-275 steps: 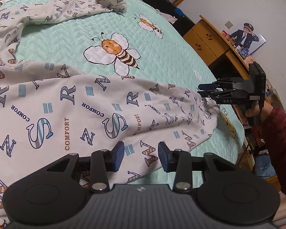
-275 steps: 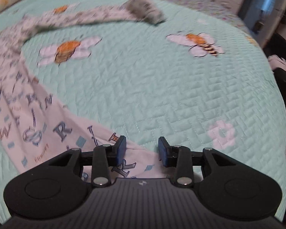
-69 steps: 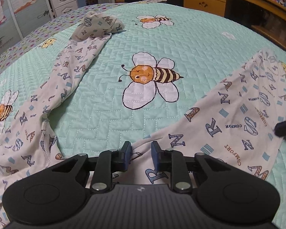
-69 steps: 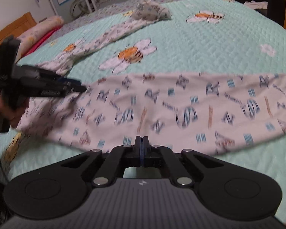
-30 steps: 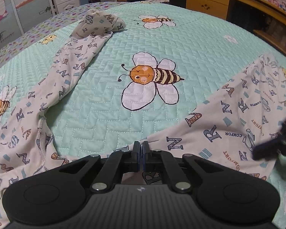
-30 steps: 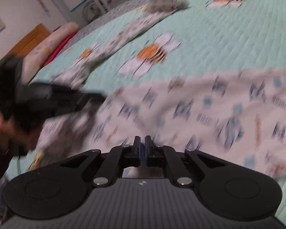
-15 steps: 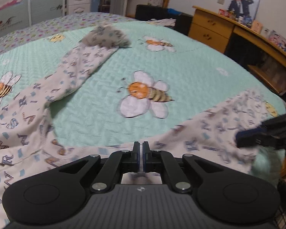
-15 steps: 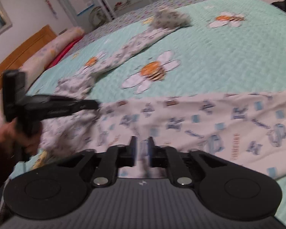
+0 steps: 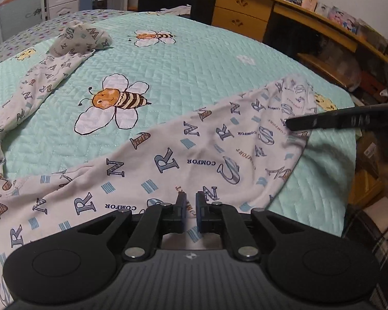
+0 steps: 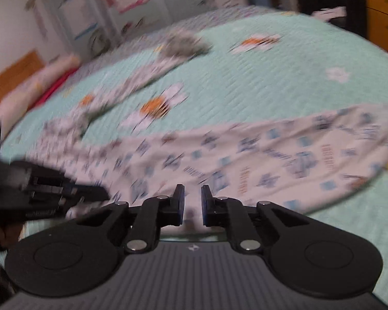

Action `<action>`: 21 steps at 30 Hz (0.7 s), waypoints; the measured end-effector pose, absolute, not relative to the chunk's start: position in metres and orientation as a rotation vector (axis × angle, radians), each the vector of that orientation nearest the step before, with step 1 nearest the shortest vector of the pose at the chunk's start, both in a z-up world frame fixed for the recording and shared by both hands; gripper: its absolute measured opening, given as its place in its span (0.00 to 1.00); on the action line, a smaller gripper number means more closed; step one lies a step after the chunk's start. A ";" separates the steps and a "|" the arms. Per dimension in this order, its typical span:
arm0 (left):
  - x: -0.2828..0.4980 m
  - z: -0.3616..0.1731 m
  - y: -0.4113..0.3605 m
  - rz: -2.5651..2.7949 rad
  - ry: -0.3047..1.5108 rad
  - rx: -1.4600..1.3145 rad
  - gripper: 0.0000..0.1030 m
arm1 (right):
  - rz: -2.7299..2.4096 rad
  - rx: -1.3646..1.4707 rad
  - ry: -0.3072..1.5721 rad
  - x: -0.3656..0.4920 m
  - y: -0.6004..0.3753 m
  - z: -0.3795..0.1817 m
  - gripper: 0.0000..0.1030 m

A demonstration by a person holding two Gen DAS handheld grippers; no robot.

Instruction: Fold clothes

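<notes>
We see a pair of white pyjama trousers (image 9: 173, 155) printed with blue and brown letters lying spread on the mint quilted bedspread (image 9: 199, 62), which carries bee pictures. One leg runs across the near edge of the bed toward the right; the other leg (image 9: 46, 75) stretches away to the far left, its end bunched up. Our left gripper (image 9: 191, 209) hovers over the near leg with its jaws a narrow gap apart, holding nothing. Our right gripper (image 10: 192, 204) is likewise slightly parted and empty above the cloth's near hem; its view is blurred. Beyond the bed stands a wooden desk (image 9: 271, 13).
</notes>
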State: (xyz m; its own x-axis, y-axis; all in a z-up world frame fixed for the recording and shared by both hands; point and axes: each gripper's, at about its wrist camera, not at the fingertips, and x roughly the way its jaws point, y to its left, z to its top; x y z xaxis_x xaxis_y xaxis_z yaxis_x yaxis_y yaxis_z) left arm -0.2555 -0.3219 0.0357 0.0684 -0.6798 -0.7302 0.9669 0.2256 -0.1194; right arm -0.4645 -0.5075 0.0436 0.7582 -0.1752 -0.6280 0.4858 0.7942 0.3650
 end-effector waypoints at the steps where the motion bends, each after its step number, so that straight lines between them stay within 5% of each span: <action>1: -0.257 0.035 -0.323 -1.309 0.773 0.460 0.06 | -0.407 0.567 0.587 -0.472 -0.514 0.046 0.15; 6: -0.269 0.033 -0.331 -1.332 0.751 0.487 0.07 | -0.496 0.609 0.556 -0.497 -0.536 0.046 0.17; 10: -0.272 0.031 -0.334 -1.358 0.753 0.508 0.06 | -0.523 0.630 0.554 -0.511 -0.546 0.044 0.31; 18: -0.279 0.035 -0.333 -1.394 0.755 0.531 0.05 | -0.435 0.523 0.611 -0.494 -0.527 0.041 0.33; 20: -0.277 0.036 -0.334 -1.402 0.776 0.513 0.10 | -0.400 0.474 0.637 -0.485 -0.520 0.042 0.42; 21: -0.277 0.036 -0.334 -1.401 0.786 0.503 0.21 | -0.382 0.449 0.650 -0.481 -0.516 0.042 0.47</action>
State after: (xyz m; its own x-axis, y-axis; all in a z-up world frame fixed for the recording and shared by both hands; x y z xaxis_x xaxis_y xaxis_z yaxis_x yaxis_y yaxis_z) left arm -0.2767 -0.3339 0.0362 -0.0128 -0.6719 -0.7405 0.9822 0.1302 -0.1352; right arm -0.4808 -0.5162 0.0419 0.7332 -0.1982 -0.6505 0.4719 0.8370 0.2770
